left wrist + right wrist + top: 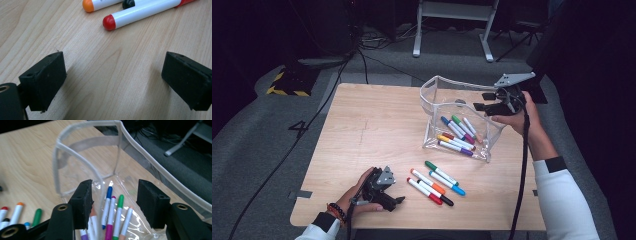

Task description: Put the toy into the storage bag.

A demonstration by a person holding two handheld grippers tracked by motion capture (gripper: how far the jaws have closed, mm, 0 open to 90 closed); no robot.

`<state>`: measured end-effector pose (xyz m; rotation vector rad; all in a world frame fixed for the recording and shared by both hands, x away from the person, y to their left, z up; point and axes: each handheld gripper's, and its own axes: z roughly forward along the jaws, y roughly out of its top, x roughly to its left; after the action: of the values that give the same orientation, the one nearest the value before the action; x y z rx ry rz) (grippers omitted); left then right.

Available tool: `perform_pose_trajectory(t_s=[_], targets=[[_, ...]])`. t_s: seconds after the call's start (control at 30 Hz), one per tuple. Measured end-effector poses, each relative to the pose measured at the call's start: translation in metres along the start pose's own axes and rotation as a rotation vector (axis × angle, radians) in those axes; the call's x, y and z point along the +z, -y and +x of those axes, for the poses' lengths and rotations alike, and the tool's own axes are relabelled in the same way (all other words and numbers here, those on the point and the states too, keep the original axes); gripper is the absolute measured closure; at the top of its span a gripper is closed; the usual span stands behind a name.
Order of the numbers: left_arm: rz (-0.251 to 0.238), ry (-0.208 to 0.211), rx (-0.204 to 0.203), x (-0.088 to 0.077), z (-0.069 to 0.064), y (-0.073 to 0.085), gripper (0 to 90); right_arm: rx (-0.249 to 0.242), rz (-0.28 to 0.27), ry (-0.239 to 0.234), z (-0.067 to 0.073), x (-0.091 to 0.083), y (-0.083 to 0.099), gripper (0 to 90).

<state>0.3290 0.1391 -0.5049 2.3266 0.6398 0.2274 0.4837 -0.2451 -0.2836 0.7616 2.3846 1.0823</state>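
Clear pouch [439, 100] on the desk [372, 125] holds several markers [458, 134], right gripper [113, 195] fingers wide at its rim, left gripper [113, 80] fingers wide too.

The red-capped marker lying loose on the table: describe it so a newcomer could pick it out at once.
Start at the clear pouch on the wooden table. In front of it lie five loose markers; the red-capped marker is nearest the left hand-held gripper, beside a black-capped one.

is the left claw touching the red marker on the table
Apart. The left gripper view shows bare wood between the open left claw and the red marker, which lies well ahead of both jaws.
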Motion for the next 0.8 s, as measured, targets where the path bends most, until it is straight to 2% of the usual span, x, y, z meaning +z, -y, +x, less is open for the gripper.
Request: perform_pose_trajectory(t_s=[0.07,0.1,0.13,0.23,0.33,0.37,0.43,0.47,0.5,0.57,0.7,0.8], targets=[[0.0,0.0,0.0,0.0,0.0,0.0,5.9,-0.017,-0.034,-0.021,0.009,-0.009,0.003,45.6],[0.0,0.0,0.0,0.0,0.0,0.0,5.9,-0.017,-0.034,-0.021,0.009,-0.009,0.003,45.6],[0.0,0.0,0.0,0.0,0.0,0.0,5.9,-0.025,-0.059,-0.035,0.019,-0.015,0.008,44.4],[0.0,0.0,0.0,0.0,0.0,0.0,5.9,-0.054,-0.082,-0.047,0.034,-0.022,0.018,43.0],[0.0,0.0,0.0,0.0,0.0,0.0,5.9,-0.068,-0.091,-0.059,0.043,-0.025,0.025,42.0],[0.0,0.0,0.0,0.0,0.0,0.0,5.9,-0.076,-0.093,-0.09,0.054,-0.027,0.034,41.1],[0.0,-0.001,-0.001,0.0,0.0,0.0,6.0,-0.083,-0.092,-0.095,0.057,-0.027,0.038,41.1],[0.0,-0.002,0.0,0.0,0.0,0.0,6.0,-0.102,-0.093,-0.106,0.069,-0.025,0.048,41.1],[0.0,-0.002,0.0,0.0,0.0,0.0,6.0,-0.102,-0.093,-0.106,0.069,-0.025,0.048,41.1],[0.0,-0.002,0.0,0.0,0.0,0.0,6.0,-0.113,-0.088,-0.135,0.083,-0.019,0.063,40.4],[0.0,-0.002,-0.001,0.0,0.0,0.0,6.0,-0.106,-0.08,-0.182,0.097,-0.002,0.083,40.2],[0.0,-0.002,-0.002,0.0,0.0,0.0,6.0,-0.108,-0.058,-0.216,0.107,0.019,0.098,40.5]])
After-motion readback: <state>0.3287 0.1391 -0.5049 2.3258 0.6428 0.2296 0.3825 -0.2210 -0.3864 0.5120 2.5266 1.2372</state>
